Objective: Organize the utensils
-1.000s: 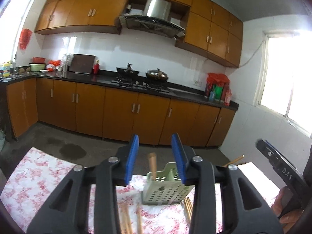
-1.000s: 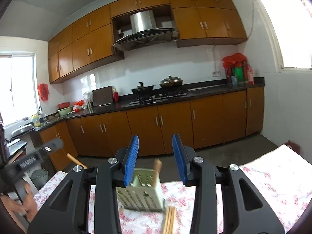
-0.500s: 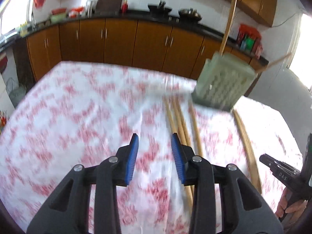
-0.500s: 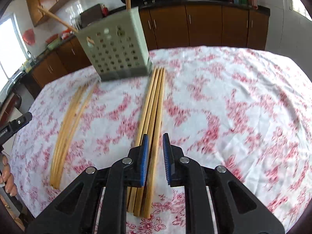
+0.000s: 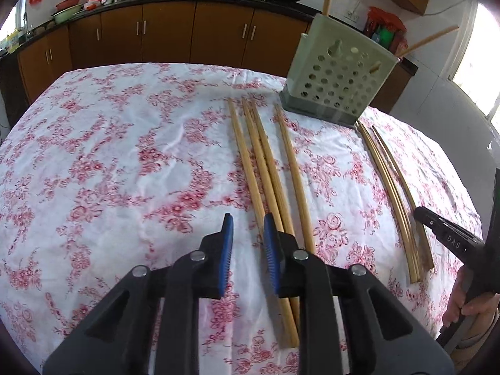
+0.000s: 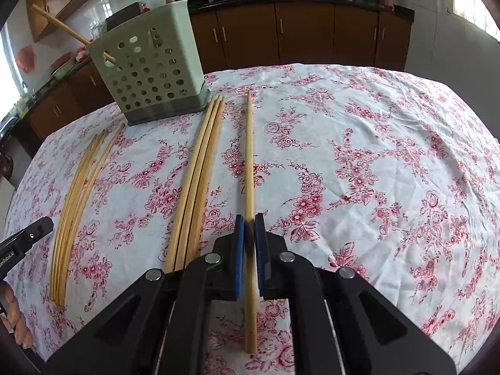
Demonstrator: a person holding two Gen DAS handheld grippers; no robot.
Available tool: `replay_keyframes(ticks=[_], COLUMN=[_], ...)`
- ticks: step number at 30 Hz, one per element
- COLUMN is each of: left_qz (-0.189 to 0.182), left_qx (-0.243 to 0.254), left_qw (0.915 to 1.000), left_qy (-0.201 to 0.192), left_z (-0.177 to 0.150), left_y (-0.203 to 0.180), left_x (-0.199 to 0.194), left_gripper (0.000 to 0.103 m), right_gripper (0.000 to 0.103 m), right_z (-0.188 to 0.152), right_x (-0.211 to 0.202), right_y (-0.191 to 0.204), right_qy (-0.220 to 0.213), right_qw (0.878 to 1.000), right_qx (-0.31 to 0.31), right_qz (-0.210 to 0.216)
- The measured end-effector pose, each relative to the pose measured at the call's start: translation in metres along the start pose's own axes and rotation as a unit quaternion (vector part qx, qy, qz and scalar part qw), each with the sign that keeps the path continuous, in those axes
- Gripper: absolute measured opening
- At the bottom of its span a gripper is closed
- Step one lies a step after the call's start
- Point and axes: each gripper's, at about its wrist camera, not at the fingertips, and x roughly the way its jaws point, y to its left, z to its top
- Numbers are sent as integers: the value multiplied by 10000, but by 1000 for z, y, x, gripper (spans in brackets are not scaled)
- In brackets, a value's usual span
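Observation:
A pale green perforated holder (image 5: 337, 87) (image 6: 150, 68) stands on the floral tablecloth with wooden sticks poking out of it. In front of it lie several loose chopsticks (image 5: 265, 162) side by side. My left gripper (image 5: 247, 228) hovers low over their near ends. Its jaws are closing, the pads are still apart, and the leftmost stick runs under the right pad's edge. My right gripper (image 6: 249, 225) is shut on a single chopstick (image 6: 249, 156) that lies apart from three others (image 6: 200, 172). That gripper also shows at the right of the left wrist view (image 5: 447, 237).
A further bundle of chopsticks (image 6: 78, 193) lies left of the three, next to the left gripper's finger (image 6: 25, 240). The tablecloth (image 6: 390, 172) covers the table up to its far edge. Brown kitchen cabinets (image 5: 187, 31) stand beyond. A person's hand (image 5: 468, 300) holds the right gripper.
Both grippers tipped down from facing the kitchen and sank to the table. The right jaws shut on a single chopstick. The left jaws narrowed over the other group.

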Motion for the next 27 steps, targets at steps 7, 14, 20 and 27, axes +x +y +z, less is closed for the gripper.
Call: replay_keyframes(ticks=[7,14,20,27], left_qz=[150,413,723,820], left_qx=[221,410,207,-52], left_qw=[9996,9983,9972,9966], left_qy=[46,47,43,-109], left_z=[-1,-2,16,28], left_y=[-7,-13,12,47], left_x=[5,10,16,15], left_gripper=[20,13,9,11], right_gripper=[8,8,8,8], right_z=[1,-7,2,17], right_x=[2,-4,3,12], right_y=[4,6,1,-16], right_qy=[-21,-44,-120,-160], right_qw=[10000,9998,9994,9991], right_qx=[-84,-186,-279,-12], right_qz=[-29,-8,-179,-387])
